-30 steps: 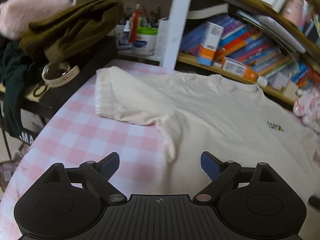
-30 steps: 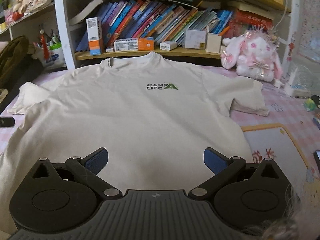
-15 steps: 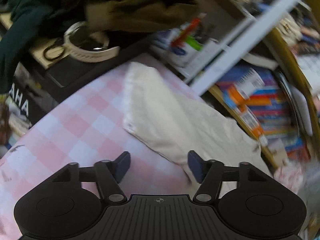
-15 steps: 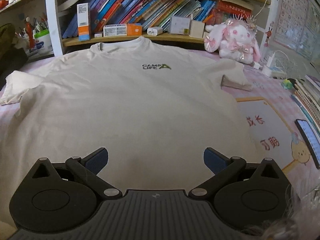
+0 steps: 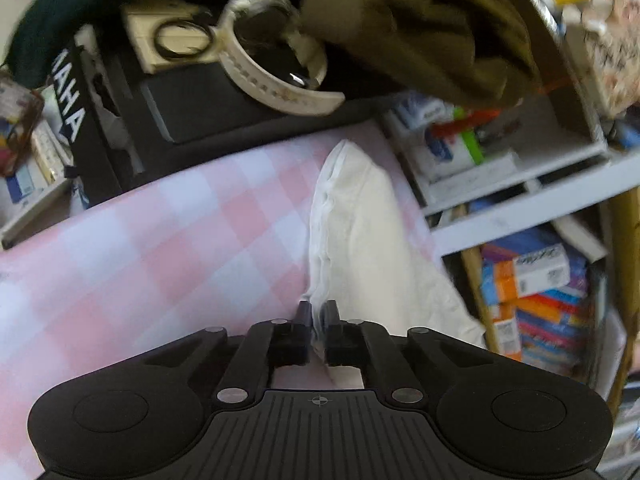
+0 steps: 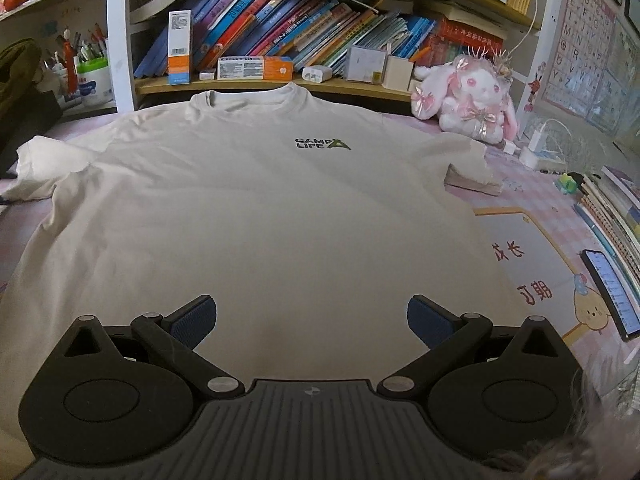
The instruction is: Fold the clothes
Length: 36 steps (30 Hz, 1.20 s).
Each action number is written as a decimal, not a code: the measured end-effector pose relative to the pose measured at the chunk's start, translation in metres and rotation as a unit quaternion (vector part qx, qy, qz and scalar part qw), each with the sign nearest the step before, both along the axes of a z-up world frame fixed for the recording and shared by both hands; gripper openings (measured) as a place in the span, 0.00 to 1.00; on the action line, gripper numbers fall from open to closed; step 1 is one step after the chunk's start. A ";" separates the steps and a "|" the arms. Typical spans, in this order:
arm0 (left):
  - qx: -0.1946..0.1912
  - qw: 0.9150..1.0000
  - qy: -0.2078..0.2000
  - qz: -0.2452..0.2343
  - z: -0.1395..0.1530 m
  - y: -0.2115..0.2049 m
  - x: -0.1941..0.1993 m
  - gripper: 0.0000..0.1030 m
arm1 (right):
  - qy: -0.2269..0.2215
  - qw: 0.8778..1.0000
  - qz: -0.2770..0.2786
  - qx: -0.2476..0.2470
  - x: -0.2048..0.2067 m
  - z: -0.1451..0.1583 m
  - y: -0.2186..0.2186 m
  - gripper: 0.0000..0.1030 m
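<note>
A cream T-shirt [image 6: 256,208] with a small green and black chest logo lies flat, front up, on the pink checked tablecloth [image 5: 132,256]. In the left wrist view its left sleeve [image 5: 352,236] runs away from me, and my left gripper [image 5: 318,312] is shut on the hem of that sleeve, cloth pinched between the pads. My right gripper [image 6: 312,316] hangs open over the lower middle of the shirt with nothing between its fingers. The left gripper does not show in the right wrist view.
A bookshelf [image 6: 280,84] full of books runs along the far edge. A pink plush rabbit [image 6: 468,96] sits at the back right, a phone [image 6: 612,296] and stacked books at the right edge. A black stand [image 5: 192,112] with a white strap and dark clothes borders the left.
My left gripper rolled, moved toward the left sleeve and closed from wide open onto its hem. The right gripper drew back a little along the shirt and stayed open.
</note>
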State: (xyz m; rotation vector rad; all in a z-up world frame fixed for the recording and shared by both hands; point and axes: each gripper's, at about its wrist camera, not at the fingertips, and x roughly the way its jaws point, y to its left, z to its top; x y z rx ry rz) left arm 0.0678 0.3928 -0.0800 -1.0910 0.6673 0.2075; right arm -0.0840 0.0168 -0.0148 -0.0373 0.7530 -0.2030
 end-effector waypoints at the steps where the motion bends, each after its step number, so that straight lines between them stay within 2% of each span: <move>1: 0.004 1.000 -0.006 -0.002 0.004 -0.001 -0.005 0.03 | 0.000 1.000 0.001 -0.001 0.000 0.000 0.001 1.00; 3: 0.013 1.000 -0.011 -0.009 0.007 -0.001 -0.010 0.03 | -0.002 1.000 0.003 -0.004 0.000 0.001 0.003 1.00; 12: 0.007 1.000 -0.015 -0.024 0.003 0.003 -0.007 0.04 | 0.002 1.000 0.005 -0.008 0.005 0.002 0.004 1.00; 14: 0.002 1.000 -0.008 -0.022 0.001 0.004 -0.006 0.07 | 0.003 1.000 0.005 -0.008 0.006 0.002 0.004 1.00; 16: -0.004 1.000 -0.001 -0.020 -0.001 0.004 -0.004 0.17 | 0.004 1.000 0.003 -0.008 0.006 0.001 0.003 1.00; 18: -0.012 1.000 0.003 -0.020 -0.001 0.002 -0.004 0.24 | 0.006 1.000 0.000 -0.006 0.005 0.001 0.001 1.00; 22: -0.025 1.000 0.012 -0.013 -0.001 -0.003 -0.008 0.25 | 0.010 1.000 -0.003 -0.003 0.003 0.001 -0.003 1.00; 27: -0.028 1.000 0.005 -0.003 -0.003 -0.007 -0.005 0.25 | 0.015 1.000 -0.002 0.000 0.001 -0.001 -0.009 1.00; 29: -0.028 1.000 0.005 0.006 -0.004 -0.007 -0.004 0.20 | 0.016 1.000 -0.001 0.003 0.001 -0.002 -0.013 1.00; 30: -0.028 1.000 0.005 0.010 -0.005 -0.008 -0.004 0.10 | 0.016 1.000 0.002 0.004 0.001 -0.002 -0.015 1.00; 31: -0.030 0.999 0.005 0.017 -0.006 -0.008 -0.005 0.07 | 0.016 1.000 0.005 0.006 0.001 -0.003 -0.018 1.00; 36: -0.023 0.999 0.010 0.047 -0.007 -0.008 -0.010 0.06 | 0.012 1.000 0.022 0.009 0.010 -0.004 -0.034 1.00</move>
